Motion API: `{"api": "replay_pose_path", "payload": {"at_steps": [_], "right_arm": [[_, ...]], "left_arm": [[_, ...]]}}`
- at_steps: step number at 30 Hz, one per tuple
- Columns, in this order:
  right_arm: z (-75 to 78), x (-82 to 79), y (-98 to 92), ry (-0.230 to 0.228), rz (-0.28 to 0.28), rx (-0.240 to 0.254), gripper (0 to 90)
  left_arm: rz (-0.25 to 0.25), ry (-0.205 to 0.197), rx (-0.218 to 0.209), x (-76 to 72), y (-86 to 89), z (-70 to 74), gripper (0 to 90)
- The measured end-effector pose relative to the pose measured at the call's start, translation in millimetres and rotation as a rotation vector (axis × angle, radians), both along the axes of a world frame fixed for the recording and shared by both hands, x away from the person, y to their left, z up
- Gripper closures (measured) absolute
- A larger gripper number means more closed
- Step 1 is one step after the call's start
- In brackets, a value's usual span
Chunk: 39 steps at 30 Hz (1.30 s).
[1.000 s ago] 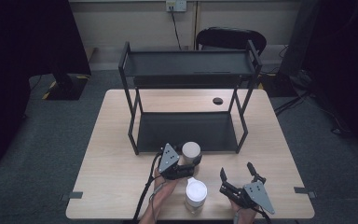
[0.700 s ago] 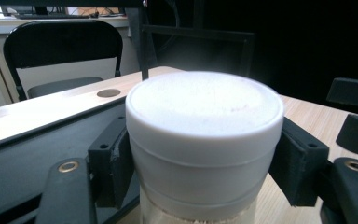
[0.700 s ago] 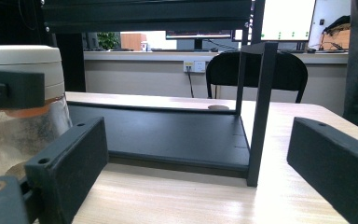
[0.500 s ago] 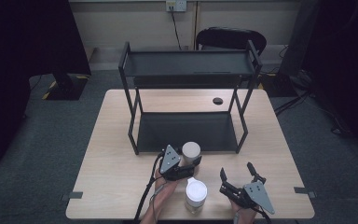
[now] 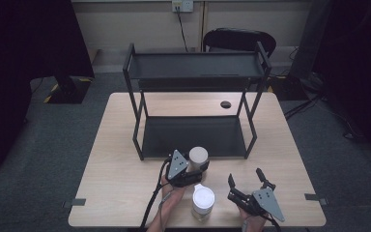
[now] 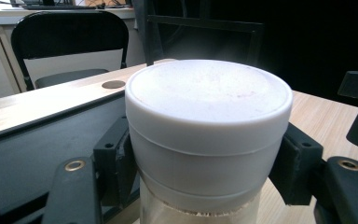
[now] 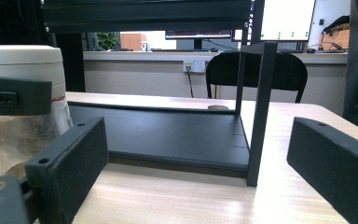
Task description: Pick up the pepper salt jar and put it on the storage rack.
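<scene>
low, left gripper (image 5: 199, 170) around jar (image 5: 198, 156)

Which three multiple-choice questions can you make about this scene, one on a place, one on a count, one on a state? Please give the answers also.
1. Where does the black shelf rack stand?
A. on the table
B. on the floor
C. on the chair

2. How many white-lidded jars are on the table?
A. one
B. two
C. four

3. How is the right gripper?
A. shut on a jar
B. open, holding nothing
C. shut on the rack

Answers:
1 A, its legs rest on the wooden table.
2 B, the held jar and the near jar.
3 B, its fingers are spread with nothing between them, while the left gripper grips the held jar.
</scene>
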State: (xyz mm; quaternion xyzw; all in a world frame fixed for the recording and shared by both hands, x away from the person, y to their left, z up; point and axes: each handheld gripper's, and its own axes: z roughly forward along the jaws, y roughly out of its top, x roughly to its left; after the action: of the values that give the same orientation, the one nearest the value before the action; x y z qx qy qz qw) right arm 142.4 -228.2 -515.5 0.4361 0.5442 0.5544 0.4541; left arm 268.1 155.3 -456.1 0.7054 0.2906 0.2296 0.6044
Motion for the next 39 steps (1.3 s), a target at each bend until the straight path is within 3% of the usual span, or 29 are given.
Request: {"api": "replay_pose_path", "payload": {"at_steps": [7,10,18,30,39], "right_arm": [[0.0,0.0,0.0,0.000,0.000,0.000,4.0],[0.0,0.0,0.0,0.000,0.000,0.000,4.0],[0.0,0.0,-0.7,0.000,0.004,0.000,4.0],[-0.1,0.0,-0.7,0.000,0.005,0.000,4.0],[-0.1,0.0,-0.8,0.000,0.005,0.000,4.0]], "left_arm": [[0.027,0.009,-0.020,-1.8,2.1,2.3,34.7],[0.026,0.008,-0.010,-1.6,2.7,7.7,34.7],[0.040,-0.043,-0.016,-12.6,5.3,19.4,34.7],[0.060,-0.044,-0.061,-15.7,17.9,42.7,34.7],[0.068,-0.053,-0.068,-18.3,25.3,62.7,34.7]]}}
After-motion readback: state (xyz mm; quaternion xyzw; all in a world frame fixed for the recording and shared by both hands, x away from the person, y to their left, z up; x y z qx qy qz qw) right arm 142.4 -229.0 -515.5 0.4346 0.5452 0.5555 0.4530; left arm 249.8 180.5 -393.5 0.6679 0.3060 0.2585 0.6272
